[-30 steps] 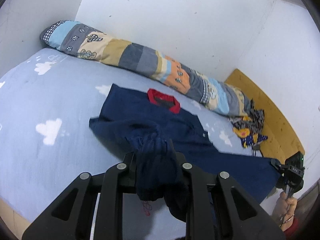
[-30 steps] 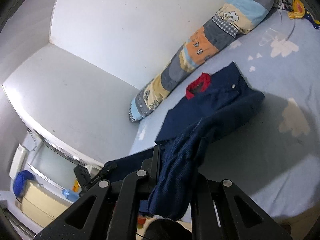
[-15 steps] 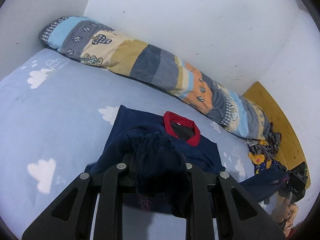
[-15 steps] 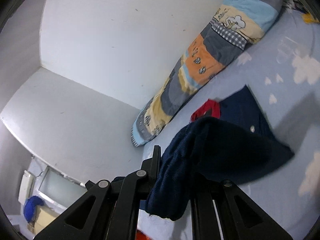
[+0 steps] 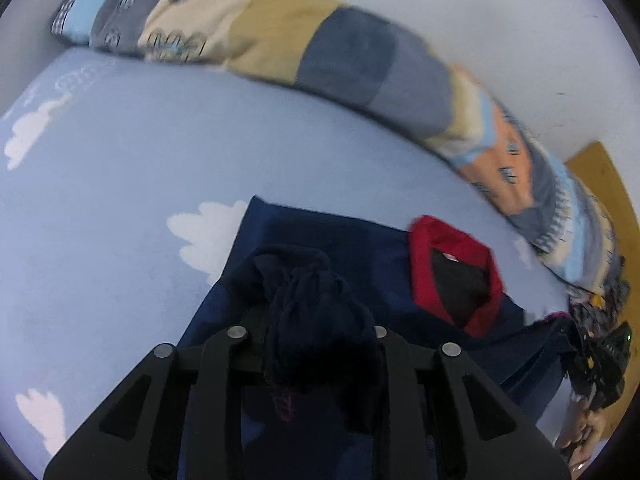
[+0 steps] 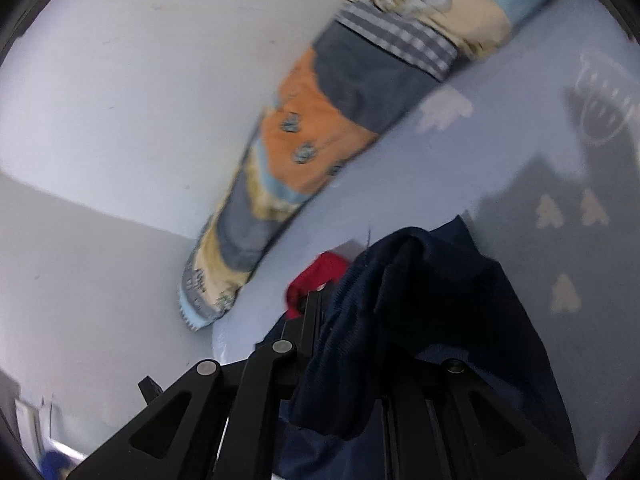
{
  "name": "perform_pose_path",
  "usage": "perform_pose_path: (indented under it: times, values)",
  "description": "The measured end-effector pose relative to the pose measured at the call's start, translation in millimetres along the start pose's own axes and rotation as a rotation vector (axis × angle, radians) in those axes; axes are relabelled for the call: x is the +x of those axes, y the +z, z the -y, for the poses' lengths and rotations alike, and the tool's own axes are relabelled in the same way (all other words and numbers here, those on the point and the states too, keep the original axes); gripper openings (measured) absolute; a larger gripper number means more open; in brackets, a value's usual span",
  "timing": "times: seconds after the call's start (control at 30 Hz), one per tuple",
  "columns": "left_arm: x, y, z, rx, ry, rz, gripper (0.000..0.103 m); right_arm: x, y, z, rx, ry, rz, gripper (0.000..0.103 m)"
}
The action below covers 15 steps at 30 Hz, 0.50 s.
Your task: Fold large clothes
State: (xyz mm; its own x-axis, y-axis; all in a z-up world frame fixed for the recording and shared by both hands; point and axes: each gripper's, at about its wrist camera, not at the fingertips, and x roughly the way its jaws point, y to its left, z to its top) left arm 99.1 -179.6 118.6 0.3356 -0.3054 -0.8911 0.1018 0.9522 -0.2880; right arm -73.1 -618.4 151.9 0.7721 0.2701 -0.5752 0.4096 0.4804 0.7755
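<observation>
Here each claw, left (image 5: 320, 332) and right (image 6: 352, 360), pinches bunched navy garment (image 5: 320, 240) between its fingers.

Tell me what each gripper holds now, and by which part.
Both hold the navy blue knit sweater with red collar. The left gripper and the right gripper each pinch a bunched fold of fabric; which edge cannot be told.

Both tongs, the left tongs (image 5: 316, 344) and the right tongs (image 6: 344, 364), are matt black plastic with dull silver metal screw heads, and each pair is clamped on bunched navy sweater (image 5: 312, 320) cloth with a fine ribbed knit. Ahead of them its red collar (image 5: 456, 276) looks soft and matt. Beyond lie the smooth pale-blue cotton bedsheet (image 5: 120, 208) and the patchwork fabric bolster (image 5: 344, 56).
</observation>
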Motion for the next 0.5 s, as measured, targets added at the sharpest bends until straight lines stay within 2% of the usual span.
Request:
perform_pose_path:
  times: [0.03, 0.07, 0.1, 0.13, 0.17, 0.2, 0.27, 0.37, 0.43, 0.5]
  values:
    - [9, 1, -2, -0.008, 0.008, -0.009, 0.023, 10, 3, 9, 0.023, 0.001, -0.003, 0.014]
    - [16, 2, -4, -0.023, 0.018, -0.016, 0.031, 19, 6, 17, 0.044, -0.006, -0.009, 0.014]
    - [20, 3, -7, -0.035, 0.018, -0.023, 0.046, 28, 9, 24, 0.058, -0.024, -0.023, 0.016]
    - [24, 5, -9, -0.048, 0.004, -0.027, 0.051, 35, 11, 29, 0.069, -0.035, -0.036, 0.017]
    - [25, 6, -11, -0.057, -0.014, -0.025, 0.055, 41, 13, 36, 0.091, -0.033, -0.049, 0.025]
    - [27, 7, -15, -0.076, -0.042, -0.023, 0.059, 45, 15, 42, 0.121, -0.029, -0.066, 0.042]
    - [28, 11, -22, -0.126, -0.104, -0.024, 0.061, 48, 21, 49, 0.169, 0.008, -0.079, 0.062]
    - [22, 13, -35, -0.194, -0.187, 0.009, 0.062, 36, 32, 50, 0.211, 0.118, -0.060, 0.064]
    - [14, 12, -43, -0.209, -0.217, 0.050, 0.062, 23, 35, 44, 0.190, 0.133, -0.017, 0.064]
    - [1, 11, -49, -0.212, -0.222, 0.118, 0.063, 10, 34, 30, 0.102, 0.120, 0.007, 0.065]
